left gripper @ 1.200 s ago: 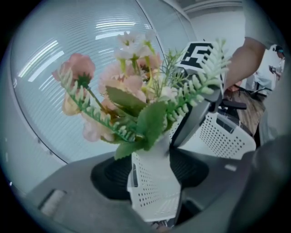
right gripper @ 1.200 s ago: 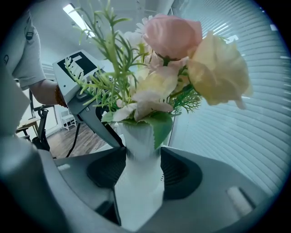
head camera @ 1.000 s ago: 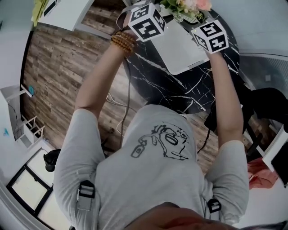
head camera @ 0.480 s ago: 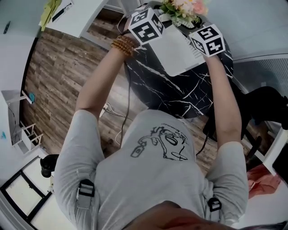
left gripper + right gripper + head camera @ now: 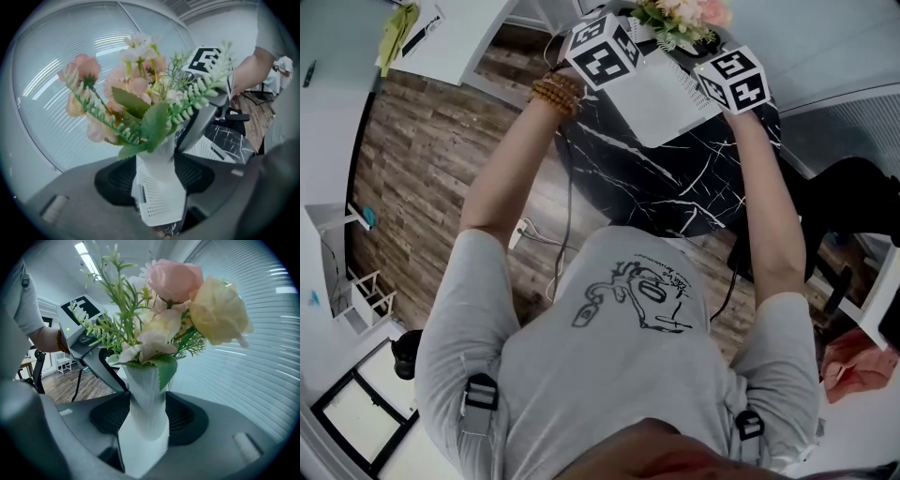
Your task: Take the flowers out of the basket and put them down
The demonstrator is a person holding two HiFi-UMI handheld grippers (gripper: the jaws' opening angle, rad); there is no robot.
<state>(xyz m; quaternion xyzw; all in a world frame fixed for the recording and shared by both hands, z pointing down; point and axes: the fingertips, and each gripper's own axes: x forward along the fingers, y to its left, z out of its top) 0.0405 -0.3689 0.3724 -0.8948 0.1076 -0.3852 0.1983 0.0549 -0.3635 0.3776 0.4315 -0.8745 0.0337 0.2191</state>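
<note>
Flowers (image 5: 173, 310) in a white vase (image 5: 147, 394), held above the perforated basket (image 5: 661, 94) on the worktop (image 5: 675, 178). Left gripper (image 5: 154, 176) and right gripper (image 5: 147, 418) close their fingers (image 5: 117, 183) on the vase from opposite sides, likely to keep it upright while clearing the basket.

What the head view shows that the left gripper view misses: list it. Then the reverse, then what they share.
Only the head view: the drawing printed on the person's grey T-shirt, a bead bracelet on the left wrist, and a cable trailing over the floor.
Only the left gripper view: the left gripper closed on the white vase that holds the bouquet, with window blinds behind.
Both: the flowers, the white perforated basket and the black marble table.
</note>
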